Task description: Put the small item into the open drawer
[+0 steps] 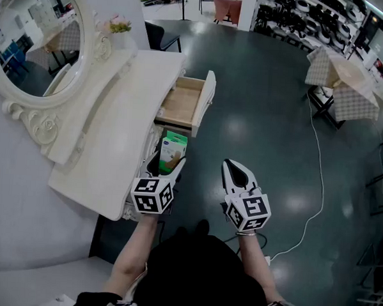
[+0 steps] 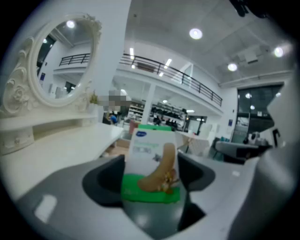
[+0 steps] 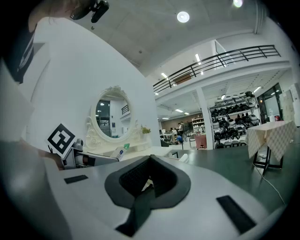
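1. left gripper (image 1: 167, 168) jaws are spread wide and pressed on a small green-and-white packet (image 2: 151, 150), which is held upright between them.
2. right gripper (image 3: 147, 183) jaws are closed together; nothing is held.
3. the packet is seen beside the white dressing table (image 1: 108, 157), short of the open drawer (image 1: 181, 104) beyond.

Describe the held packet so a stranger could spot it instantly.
Find the white dressing table with its oval mirror and one open drawer. Just short of that drawer, the left gripper holds the packet: flat, white above, green below, picturing a tan foot shape.
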Action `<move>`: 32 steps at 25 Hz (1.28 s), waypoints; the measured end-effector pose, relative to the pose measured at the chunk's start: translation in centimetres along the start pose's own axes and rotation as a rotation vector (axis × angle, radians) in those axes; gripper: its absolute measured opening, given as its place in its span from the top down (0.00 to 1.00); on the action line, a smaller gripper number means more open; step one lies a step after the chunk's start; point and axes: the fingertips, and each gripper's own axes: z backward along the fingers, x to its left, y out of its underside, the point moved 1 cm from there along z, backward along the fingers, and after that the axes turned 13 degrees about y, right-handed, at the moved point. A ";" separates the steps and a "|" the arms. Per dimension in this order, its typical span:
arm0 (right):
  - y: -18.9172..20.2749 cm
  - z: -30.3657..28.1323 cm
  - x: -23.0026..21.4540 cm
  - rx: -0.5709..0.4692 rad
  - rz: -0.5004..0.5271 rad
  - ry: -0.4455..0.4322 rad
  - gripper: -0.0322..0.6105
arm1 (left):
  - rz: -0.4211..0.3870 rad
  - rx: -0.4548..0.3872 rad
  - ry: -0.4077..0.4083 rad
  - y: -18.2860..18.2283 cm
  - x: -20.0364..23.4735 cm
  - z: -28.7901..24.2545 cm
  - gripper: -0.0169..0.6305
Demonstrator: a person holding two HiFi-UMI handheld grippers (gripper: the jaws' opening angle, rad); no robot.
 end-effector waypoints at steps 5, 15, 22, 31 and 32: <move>-0.2 -0.5 -0.8 0.003 -0.013 -0.004 0.95 | 0.003 0.004 -0.002 -0.2 0.0 -0.7 0.42; -0.3 -1.6 -2.2 0.007 -0.008 -0.036 0.95 | -0.006 0.001 -0.029 -0.6 0.0 -1.9 0.42; -0.8 -2.3 -3.2 -0.006 -0.003 -0.040 0.95 | -0.011 -0.019 -0.058 -1.1 0.0 -2.1 0.42; -1.7 -2.9 -3.8 -0.022 -0.013 -0.059 0.95 | -0.021 -0.015 -0.093 -1.5 0.4 -2.5 0.42; -1.7 -3.1 -3.9 -0.022 -0.016 -0.058 0.95 | -0.022 -0.013 -0.096 -1.6 0.6 -2.5 0.42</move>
